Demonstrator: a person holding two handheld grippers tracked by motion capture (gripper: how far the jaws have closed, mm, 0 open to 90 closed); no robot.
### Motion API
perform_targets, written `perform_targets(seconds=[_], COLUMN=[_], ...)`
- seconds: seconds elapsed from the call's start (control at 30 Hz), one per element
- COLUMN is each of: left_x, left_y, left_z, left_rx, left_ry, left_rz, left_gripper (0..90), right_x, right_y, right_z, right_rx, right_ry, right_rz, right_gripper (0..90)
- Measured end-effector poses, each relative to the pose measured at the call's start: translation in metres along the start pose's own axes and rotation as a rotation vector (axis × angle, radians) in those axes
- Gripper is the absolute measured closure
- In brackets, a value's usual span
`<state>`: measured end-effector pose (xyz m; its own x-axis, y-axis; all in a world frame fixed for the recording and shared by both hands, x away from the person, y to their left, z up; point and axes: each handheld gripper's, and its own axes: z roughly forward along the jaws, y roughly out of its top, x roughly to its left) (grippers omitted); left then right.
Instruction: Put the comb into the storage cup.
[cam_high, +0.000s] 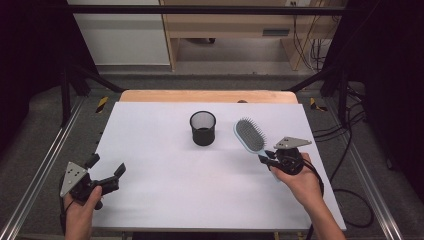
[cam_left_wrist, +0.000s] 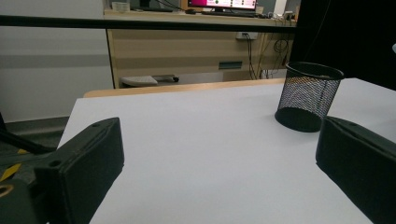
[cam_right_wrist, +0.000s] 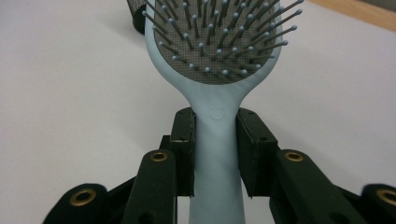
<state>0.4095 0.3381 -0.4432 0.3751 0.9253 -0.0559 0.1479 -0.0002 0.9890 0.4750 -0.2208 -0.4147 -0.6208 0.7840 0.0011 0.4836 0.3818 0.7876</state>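
Two grippers in my hands, and the right gripper (cam_high: 267, 161) has the business end of things: its jaws are pinched on the handle of the pale blue hairbrush (cam_high: 250, 134), right of centre in the high view. In the right gripper view the pads (cam_right_wrist: 186, 154) press flat against both sides of the brush's handle (cam_right_wrist: 216, 158), just below the neck, and the bristled head fills the top middle of the frame, bristles facing the camera. From above, the brush head points up and to the left, away from my right hand (cam_high: 295, 182), with its grey bristle pad turned upward. I cannot tell from these views whether the head touches the table or floats just over it.

Over to the black mesh cup (cam_high: 203, 128): it stands upright near the middle of the white table (cam_high: 160, 200), just left of the brush head, with a clear gap between them. In the left gripper view that cup (cam_left_wrist: 308, 95) sits in the upper right, beyond the right-hand jaw.

My left gripper (cam_high: 107, 172) is at the lower left of the high view, near the table's edge, jaws spread wide with nothing between them but bare white surface. My left hand (cam_high: 80, 210) grips its body from below.
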Motion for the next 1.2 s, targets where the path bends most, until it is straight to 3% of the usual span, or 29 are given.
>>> perform_targets(seconds=[0.27,0.3,0.33,0.5,0.67,0.8,0.9,1.03,1.2], left_x=[0.001,0.000,-0.001,-0.003,-0.006,-0.010,-0.016,-0.027,-0.042], left_y=[-0.001,-0.001,-0.001,0.001,0.006,0.009,0.015,0.028,0.039], left_z=[-0.003,-0.002,-0.002,-0.001,-0.004,-0.003,0.002,0.011,0.028], left_rx=[0.004,0.006,0.005,0.001,-0.023,-0.025,-0.018,-0.013,-0.012], left_ry=[0.007,0.003,0.002,-0.008,-0.009,-0.015,0.000,-0.008,-0.051], left_rz=[0.000,0.002,0.002,0.008,-0.020,-0.020,-0.021,0.010,-0.006], left_gripper=[1.2,1.2,1.2,1.1,1.1,1.0,1.1,0.9,0.9], right_x=[0.008,0.009,0.009,0.015,0.026,0.032,0.035,0.039,0.044], right_y=[0.003,0.002,0.001,-0.004,-0.002,0.001,0.005,0.009,0.017], right_z=[0.004,0.006,0.007,0.014,0.016,0.016,0.016,0.017,0.024], right_rx=[-0.113,-0.145,-0.161,-0.213,-0.254,-0.286,-0.306,-0.326,-0.361], right_ry=[-0.002,-0.001,-0.002,-0.012,-0.021,-0.021,-0.032,-0.039,-0.045], right_rz=[0.048,0.089,0.096,0.092,0.084,0.083,0.078,0.078,0.090], right_gripper=[69.8,69.7,69.8,69.7,69.7,69.7,69.7,69.7,69.7])
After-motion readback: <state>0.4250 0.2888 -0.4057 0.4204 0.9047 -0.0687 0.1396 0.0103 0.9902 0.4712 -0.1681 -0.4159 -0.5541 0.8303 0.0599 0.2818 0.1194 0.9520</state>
